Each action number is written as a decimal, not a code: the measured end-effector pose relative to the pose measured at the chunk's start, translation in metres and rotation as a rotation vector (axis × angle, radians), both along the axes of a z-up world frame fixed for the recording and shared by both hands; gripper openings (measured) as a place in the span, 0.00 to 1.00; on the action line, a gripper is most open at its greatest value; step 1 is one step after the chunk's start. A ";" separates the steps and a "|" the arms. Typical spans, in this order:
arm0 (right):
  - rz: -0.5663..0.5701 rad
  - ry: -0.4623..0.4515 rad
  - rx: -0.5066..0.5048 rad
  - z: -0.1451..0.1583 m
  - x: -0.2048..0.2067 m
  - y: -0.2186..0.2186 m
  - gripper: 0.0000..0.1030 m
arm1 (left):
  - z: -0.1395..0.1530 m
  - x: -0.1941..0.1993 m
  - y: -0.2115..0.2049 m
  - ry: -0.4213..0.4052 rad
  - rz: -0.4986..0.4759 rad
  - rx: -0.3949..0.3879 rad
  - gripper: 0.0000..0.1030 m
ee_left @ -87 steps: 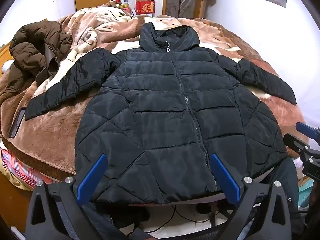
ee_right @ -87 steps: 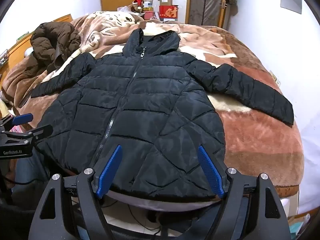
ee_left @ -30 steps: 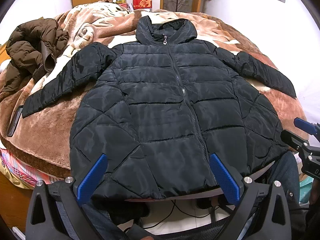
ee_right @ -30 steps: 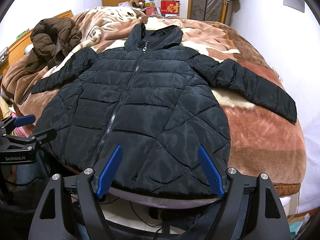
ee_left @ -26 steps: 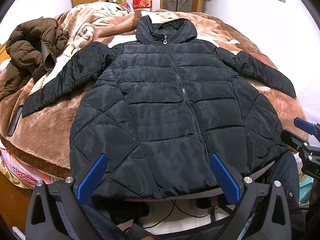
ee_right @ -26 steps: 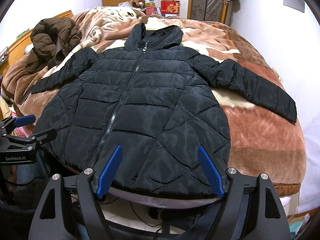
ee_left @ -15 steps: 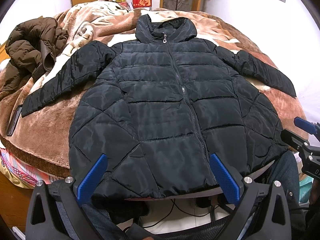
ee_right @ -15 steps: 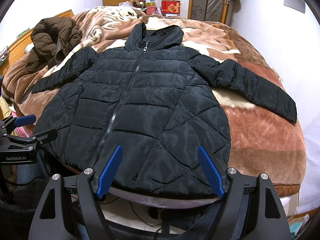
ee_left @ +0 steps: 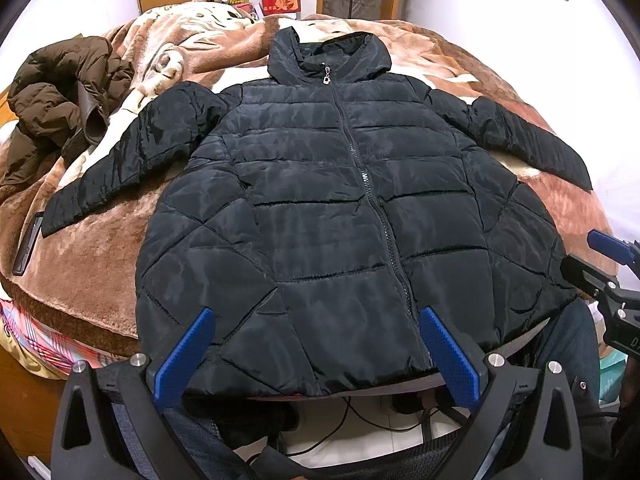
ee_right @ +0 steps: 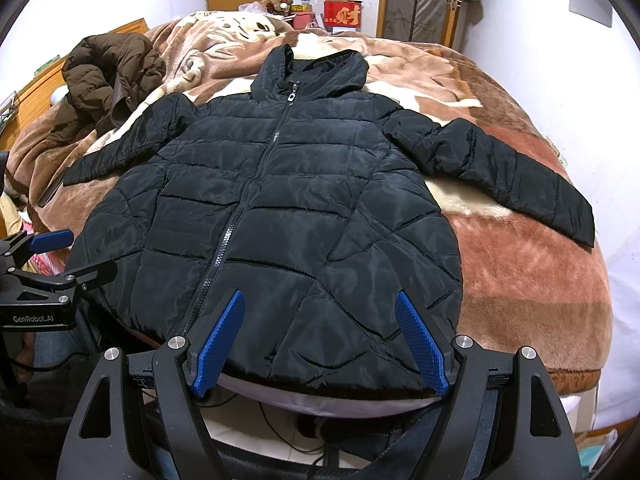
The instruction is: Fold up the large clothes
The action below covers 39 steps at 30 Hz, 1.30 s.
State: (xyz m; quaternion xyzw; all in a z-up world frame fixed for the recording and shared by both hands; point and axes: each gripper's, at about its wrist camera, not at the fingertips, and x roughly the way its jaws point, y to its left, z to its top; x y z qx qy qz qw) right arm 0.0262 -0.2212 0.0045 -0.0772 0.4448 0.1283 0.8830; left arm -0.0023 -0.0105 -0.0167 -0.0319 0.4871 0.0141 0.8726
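A black quilted hooded jacket (ee_left: 320, 200) (ee_right: 280, 200) lies flat and zipped on the bed, front up, hood at the far end, both sleeves spread outward. Its hem hangs slightly over the near bed edge. My left gripper (ee_left: 316, 332) hovers open just short of the hem's left half, holding nothing. Over the hem's right half my right gripper (ee_right: 320, 320) is open and empty too. Each gripper shows at the side of the other's view: the right gripper (ee_left: 600, 264) and the left gripper (ee_right: 60, 256).
A brown fleece blanket (ee_left: 100, 248) (ee_right: 520, 272) covers the bed. A crumpled brown jacket (ee_left: 56, 104) (ee_right: 108, 76) lies at the far left. A dark flat object (ee_left: 28, 246) lies near the left sleeve cuff. Boxes and a wardrobe stand beyond the bed. Cables lie on the floor below.
Both views have drifted slightly forward and up over the jacket; the jacket itself has not moved, and both grippers stay open.
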 end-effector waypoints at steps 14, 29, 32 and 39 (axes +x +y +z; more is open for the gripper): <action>0.003 0.007 0.000 -0.004 0.000 0.004 0.75 | 0.003 0.005 0.000 -0.003 -0.013 0.010 1.00; 0.067 0.013 -0.019 -0.007 0.034 0.023 0.75 | -0.008 0.037 0.059 -0.008 0.095 -0.036 0.99; 0.085 0.015 -0.027 -0.008 0.048 0.032 0.75 | -0.009 0.048 0.081 -0.017 0.129 -0.036 0.99; 0.111 -0.022 -0.072 -0.010 0.083 0.057 0.75 | -0.020 0.077 0.142 -0.026 0.211 -0.086 0.99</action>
